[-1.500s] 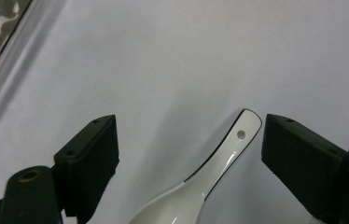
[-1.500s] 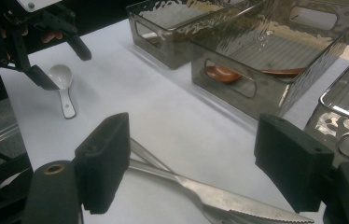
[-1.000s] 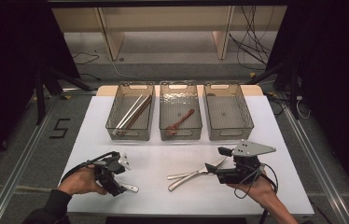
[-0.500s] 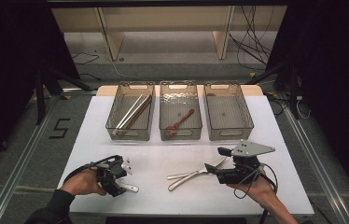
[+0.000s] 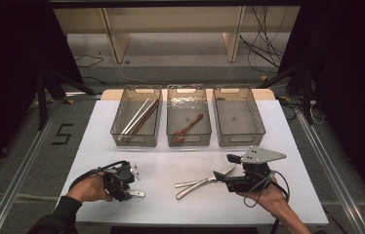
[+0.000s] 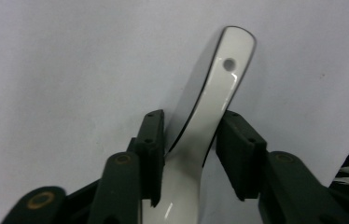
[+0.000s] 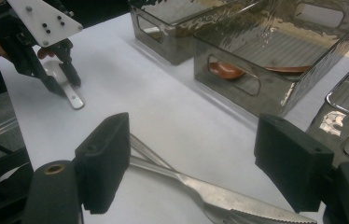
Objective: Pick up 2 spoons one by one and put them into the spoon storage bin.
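White tabletop [image 5: 171, 161]: left gripper [image 6: 189, 149] clamped on ceramic spoon [image 6: 210, 102] for lifting; right gripper [image 7: 191, 163], jaws apart, straddles knife [image 7: 228, 196].

White spoon [image 6: 200, 140] bowl cut off by bottom edge; knife [image 7: 238, 198] tip past bottom edge.

White table [image 5: 171, 156] carries three clear bins in a row at its far side. Left bin [image 5: 137, 117] holds long chopsticks [image 5: 139, 117]; middle bin [image 5: 188, 116] holds a brown spoon [image 5: 189, 127]; right bin [image 5: 237, 116] has nothing visible inside. Left gripper [image 5: 131, 187] rests at a white spoon [image 5: 135, 194]. Right gripper [image 5: 224, 168] sits at two metal utensils [image 5: 195, 184] lying crossed near centre.
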The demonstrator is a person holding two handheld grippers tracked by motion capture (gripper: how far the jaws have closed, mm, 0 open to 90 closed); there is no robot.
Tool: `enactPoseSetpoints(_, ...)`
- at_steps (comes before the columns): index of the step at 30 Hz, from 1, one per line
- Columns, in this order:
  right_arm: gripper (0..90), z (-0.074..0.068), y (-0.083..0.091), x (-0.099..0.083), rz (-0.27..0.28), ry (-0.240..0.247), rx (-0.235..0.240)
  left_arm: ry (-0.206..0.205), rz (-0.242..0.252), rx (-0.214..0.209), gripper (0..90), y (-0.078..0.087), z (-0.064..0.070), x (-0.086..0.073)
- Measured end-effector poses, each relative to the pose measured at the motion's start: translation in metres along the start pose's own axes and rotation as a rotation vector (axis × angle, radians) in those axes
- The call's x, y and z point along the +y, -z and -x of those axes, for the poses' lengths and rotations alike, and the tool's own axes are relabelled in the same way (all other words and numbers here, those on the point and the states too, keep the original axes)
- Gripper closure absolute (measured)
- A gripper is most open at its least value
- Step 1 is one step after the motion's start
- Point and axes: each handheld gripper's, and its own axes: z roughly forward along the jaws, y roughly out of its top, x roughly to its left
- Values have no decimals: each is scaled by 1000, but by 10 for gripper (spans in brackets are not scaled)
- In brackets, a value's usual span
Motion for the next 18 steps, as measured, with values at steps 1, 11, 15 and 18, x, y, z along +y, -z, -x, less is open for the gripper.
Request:
enactPoseSetpoints(1,281,0,0,0,0,1,0,6,4,2,650,0,0,0)
enactPoseSetpoints(11,281,1,0,0,1,-3,1,27,2,-9,728,1,-4,0)
enactPoseSetpoints(15,281,1,0,0,2,-4,-1,37,8,-9,732,1,-4,0)
enactPoseSetpoints(18,281,1,1,0,2,-4,-2,46,14,1,734,1,-4,0)
